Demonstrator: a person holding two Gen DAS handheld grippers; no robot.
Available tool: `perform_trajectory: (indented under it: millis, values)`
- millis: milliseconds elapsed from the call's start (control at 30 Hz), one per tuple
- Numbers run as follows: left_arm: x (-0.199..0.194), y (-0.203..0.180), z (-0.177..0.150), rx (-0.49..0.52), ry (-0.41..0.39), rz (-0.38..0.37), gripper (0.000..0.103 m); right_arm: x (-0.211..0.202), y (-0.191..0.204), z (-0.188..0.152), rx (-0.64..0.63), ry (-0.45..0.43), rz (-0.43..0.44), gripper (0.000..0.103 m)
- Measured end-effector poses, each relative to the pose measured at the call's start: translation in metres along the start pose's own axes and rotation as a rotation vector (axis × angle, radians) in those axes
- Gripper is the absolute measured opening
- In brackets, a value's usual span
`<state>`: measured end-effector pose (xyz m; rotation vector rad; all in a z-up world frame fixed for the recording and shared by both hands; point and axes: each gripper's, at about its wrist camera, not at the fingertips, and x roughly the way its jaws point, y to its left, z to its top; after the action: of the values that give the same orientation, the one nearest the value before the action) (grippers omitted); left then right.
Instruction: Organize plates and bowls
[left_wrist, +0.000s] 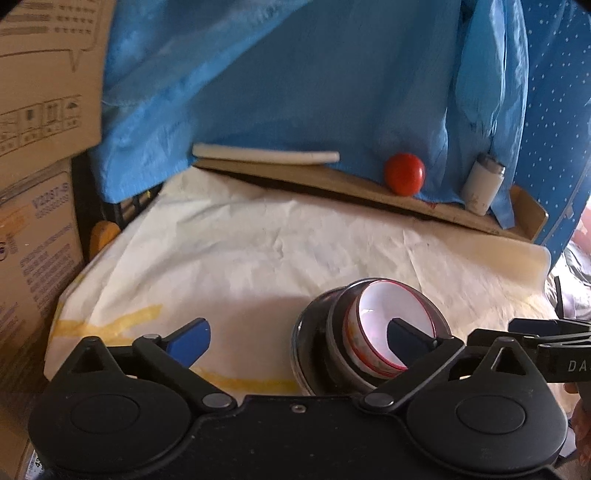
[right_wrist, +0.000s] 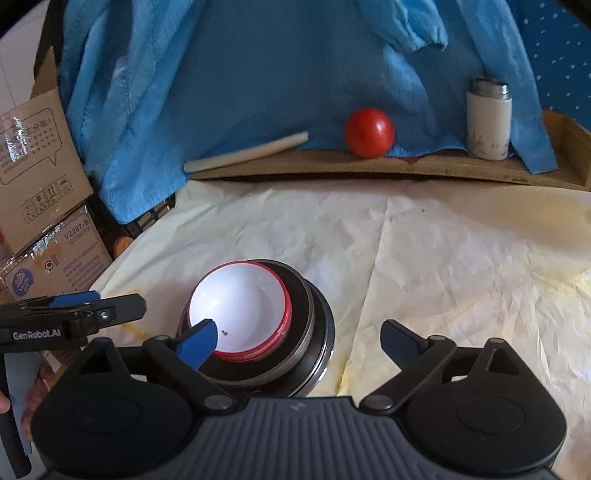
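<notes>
A white bowl with a red rim (right_wrist: 240, 308) sits nested in a stack of dark bowls and plates (right_wrist: 317, 332) on the cream cloth. The same white bowl (left_wrist: 391, 325) and dark stack (left_wrist: 314, 347) show in the left wrist view. My left gripper (left_wrist: 299, 343) is open and empty, its right fingertip in front of the white bowl. My right gripper (right_wrist: 299, 343) is open and empty, its left fingertip over the bowl's near rim. The left gripper (right_wrist: 74, 314) also shows at the left of the right wrist view.
A red ball (right_wrist: 369, 133), a white flask (right_wrist: 489, 118) and a white rod (right_wrist: 247, 151) rest on a cardboard ledge (right_wrist: 369, 166) below a blue cloth (right_wrist: 258, 74). Cardboard boxes (left_wrist: 33, 184) stand at the left. The cream cloth (right_wrist: 443, 258) covers the table.
</notes>
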<state>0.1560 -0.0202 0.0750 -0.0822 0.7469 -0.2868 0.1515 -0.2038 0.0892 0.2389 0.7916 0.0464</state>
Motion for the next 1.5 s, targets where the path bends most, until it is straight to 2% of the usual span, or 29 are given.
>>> perform_trajectory:
  millis: [200, 533, 700, 1000, 1100, 1500]
  values:
    - [-0.015, -0.002, -0.022, 0.012, -0.094, 0.027, 0.102, -0.013, 0.004, -0.022, -0.037, -0.118, -0.002, 0.102]
    - [-0.026, -0.006, -0.053, 0.004, -0.167, 0.022, 0.102, -0.035, 0.017, -0.054, -0.075, -0.298, 0.006, 0.103]
    - [-0.035, -0.005, -0.063, -0.002, -0.227, 0.033, 0.102, -0.039, 0.023, -0.069, -0.113, -0.366, -0.031, 0.103]
    - [-0.048, -0.013, -0.097, -0.004, -0.359, 0.101, 0.102, -0.049, 0.027, -0.103, -0.111, -0.432, -0.054, 0.103]
    - [-0.052, -0.015, -0.112, -0.030, -0.405, 0.102, 0.102, -0.048, 0.025, -0.111, -0.109, -0.429, -0.053, 0.103]
    - [-0.052, -0.021, -0.155, -0.061, -0.438, 0.151, 0.102, -0.047, 0.018, -0.147, -0.051, -0.466, -0.070, 0.103]
